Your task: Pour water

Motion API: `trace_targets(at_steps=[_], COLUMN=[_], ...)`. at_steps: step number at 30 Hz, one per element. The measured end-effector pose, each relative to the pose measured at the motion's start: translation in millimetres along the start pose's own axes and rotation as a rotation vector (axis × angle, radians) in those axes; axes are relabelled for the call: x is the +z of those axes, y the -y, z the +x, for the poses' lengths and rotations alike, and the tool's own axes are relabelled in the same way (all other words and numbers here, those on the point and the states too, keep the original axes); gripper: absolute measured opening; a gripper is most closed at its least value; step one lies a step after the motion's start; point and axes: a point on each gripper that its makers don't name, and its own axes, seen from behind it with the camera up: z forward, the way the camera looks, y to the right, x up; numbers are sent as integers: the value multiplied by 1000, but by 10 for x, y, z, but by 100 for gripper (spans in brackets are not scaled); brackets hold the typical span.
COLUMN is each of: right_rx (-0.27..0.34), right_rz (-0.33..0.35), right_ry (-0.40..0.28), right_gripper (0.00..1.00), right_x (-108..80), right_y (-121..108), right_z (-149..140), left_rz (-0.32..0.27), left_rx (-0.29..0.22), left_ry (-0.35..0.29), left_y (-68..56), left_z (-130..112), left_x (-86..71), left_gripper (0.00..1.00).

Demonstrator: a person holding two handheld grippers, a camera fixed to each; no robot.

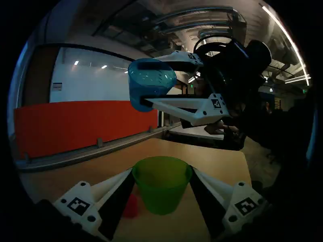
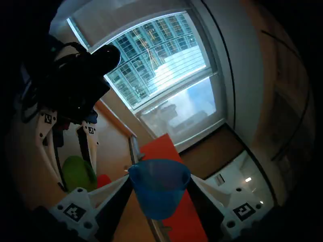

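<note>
Above the wooden tabletop (image 1: 218,161), your left gripper (image 1: 161,174) is clamping the green plastic cup (image 1: 162,189) while your right gripper (image 2: 160,179) is holding the blue plastic cup (image 2: 159,193) tilted above it, probably needing closer alignment to pour.

left hand-held gripper (image 1: 162,172): bottom of view, both fingers pressed on the sides of the green cup
green cup (image 1: 161,187): upright, mouth up, over the counter
counter (image 1: 214,161): light wood
red object (image 1: 131,206): small, low left of the green cup, partly hidden by a finger, kind unclear
right hand-held gripper (image 1: 155,78): higher up, clamped on the blue cup
blue cup (image 1: 146,92): translucent, slightly tilted, above the green cup, well apart
orange panel (image 1: 80,127): on the wall behind, left
</note>
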Motion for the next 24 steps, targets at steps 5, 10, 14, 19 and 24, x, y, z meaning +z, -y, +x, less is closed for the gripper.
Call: trace_targets(at_steps=[5, 10, 14, 19, 24], right_rx=[-26, -49, -64, -80, -95], right_rz=[-3, -9, -15, -21, -25], right_ry=[0, 0, -1, -2, -3], right_gripper=[91, 90, 91, 90, 90], right_x=[12, 16, 15, 16, 18], right_y=[-19, -40, -55, -76, -98], right_z=[13, 15, 17, 16, 20], left_rz=[-1, -1, -2, -3, -4], left_rx=[-1, -2, 0, 3, 4], left_ry=[-6, -7, -7, -6, -5], left_y=[-1, 4, -3, -14, -15], left_z=[29, 37, 33, 24, 27], left_x=[-2, -3, -5, -9, -13], left_gripper=[89, 89, 89, 89, 89])
